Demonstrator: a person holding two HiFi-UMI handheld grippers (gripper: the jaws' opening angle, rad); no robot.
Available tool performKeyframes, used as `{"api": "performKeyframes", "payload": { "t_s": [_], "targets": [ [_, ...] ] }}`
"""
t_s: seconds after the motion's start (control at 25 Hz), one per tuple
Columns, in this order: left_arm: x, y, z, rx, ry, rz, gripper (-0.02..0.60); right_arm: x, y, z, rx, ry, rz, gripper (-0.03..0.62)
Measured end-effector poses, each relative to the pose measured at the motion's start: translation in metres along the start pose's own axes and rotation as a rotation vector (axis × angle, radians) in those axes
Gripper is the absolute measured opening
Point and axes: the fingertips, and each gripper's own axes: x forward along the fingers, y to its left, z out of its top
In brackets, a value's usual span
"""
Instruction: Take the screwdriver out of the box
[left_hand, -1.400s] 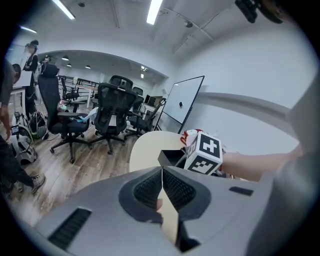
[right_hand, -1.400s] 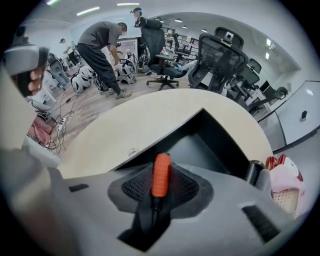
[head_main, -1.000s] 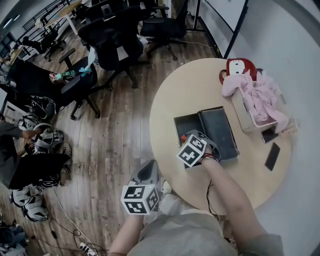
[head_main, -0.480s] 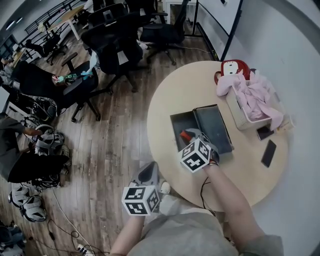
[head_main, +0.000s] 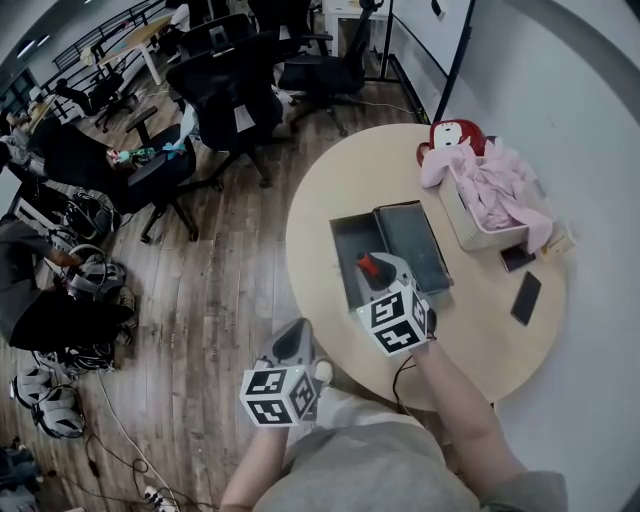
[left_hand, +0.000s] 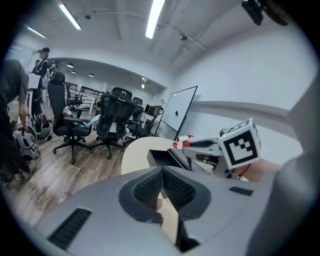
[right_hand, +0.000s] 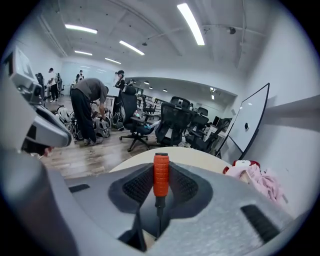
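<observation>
A screwdriver (head_main: 367, 266) with an orange-red handle stands upright between the pads of my right gripper (head_main: 380, 270), which is shut on it. The right gripper view shows the handle (right_hand: 161, 175) sticking up past the jaws and the dark shaft below. The gripper hangs above the open dark grey box (head_main: 349, 243), whose lid (head_main: 410, 245) lies flat to the right. My left gripper (head_main: 292, 343) stays off the table's near edge, its pads (left_hand: 150, 190) meeting at the tips with nothing between them. From the left gripper view, the right gripper (left_hand: 200, 145) and the box (left_hand: 161, 158) lie ahead.
The round beige table (head_main: 330, 185) also bears a white basket (head_main: 462, 228) of pink cloth, a red and white object (head_main: 452, 135) and two phones (head_main: 525, 297) at the right. Office chairs (head_main: 230, 90) and people stand on the wooden floor to the left.
My right gripper has risen out of the box with the screwdriver and tipped up. The left gripper has shifted slightly beside the table edge.
</observation>
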Motion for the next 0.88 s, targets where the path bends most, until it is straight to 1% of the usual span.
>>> {"api": "performKeyframes", "payload": {
  "t_s": [0.36, 0.64, 0.88],
  "targets": [
    [-0.034, -0.028, -0.021, 0.007, -0.016, -0.008, 0.003, -0.076, 0.007, 0.006, 0.088, -0.131, -0.053, 0.083],
    [-0.055, -0.051, -0.042, 0.012, -0.016, -0.024, 0.003, -0.129, 0.014, -0.015, 0.170, -0.195, -0.099, 0.083],
    [-0.071, -0.069, -0.051, 0.029, -0.029, -0.039, 0.004, -0.170, 0.018, -0.028, 0.211, -0.237, -0.138, 0.083]
  ]
}}
